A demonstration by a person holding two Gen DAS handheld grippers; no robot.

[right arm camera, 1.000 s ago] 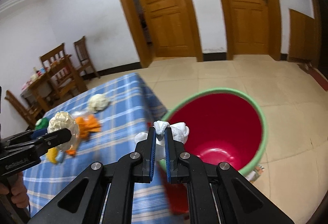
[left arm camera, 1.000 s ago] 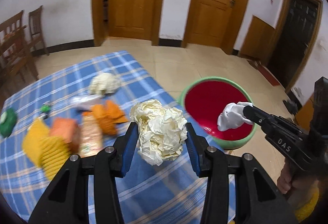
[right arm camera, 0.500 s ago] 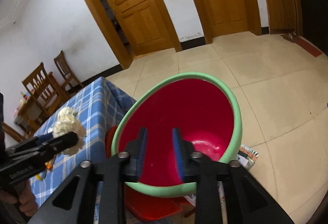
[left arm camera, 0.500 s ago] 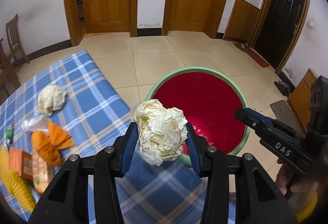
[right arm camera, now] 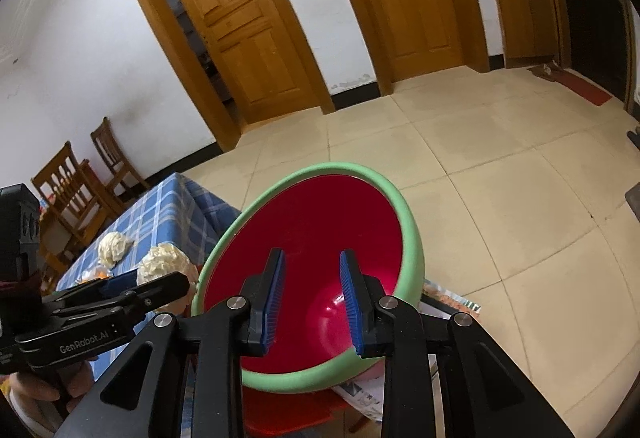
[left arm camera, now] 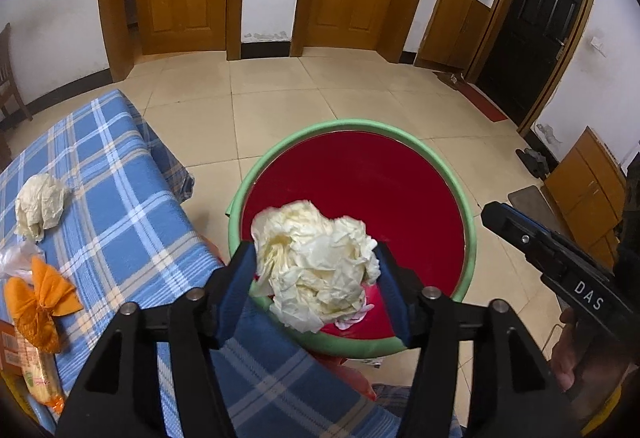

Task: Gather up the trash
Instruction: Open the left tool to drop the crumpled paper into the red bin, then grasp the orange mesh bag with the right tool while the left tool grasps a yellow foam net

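Note:
A crumpled cream paper ball [left arm camera: 316, 266] sits between the blue pads of my left gripper [left arm camera: 320, 278], just over the near rim of the red basin with a green rim [left arm camera: 352, 123]. The jaws are opening and the pads no longer squeeze the ball. A white wad [left arm camera: 356, 320] lies low inside the basin. My right gripper [right arm camera: 311, 258] hangs open over the basin [right arm camera: 412, 238] with nothing between its pads. From the right wrist view, the left gripper [right arm camera: 176, 278] and its ball [right arm camera: 164, 262] show at the basin's left edge.
On the table with the blue plaid cloth [left arm camera: 112, 197] lie a second paper ball [left arm camera: 40, 203], an orange wrapper [left arm camera: 38, 294] and snack packets [left arm camera: 32, 370]. The basin rests on a red stool [right arm camera: 288, 410]. Wooden chairs [right arm camera: 68, 185] stand beyond the table.
The left gripper carried the paper ball from above the table to the basin's rim and its jaws widened. The right gripper let go of the white wad and opened.

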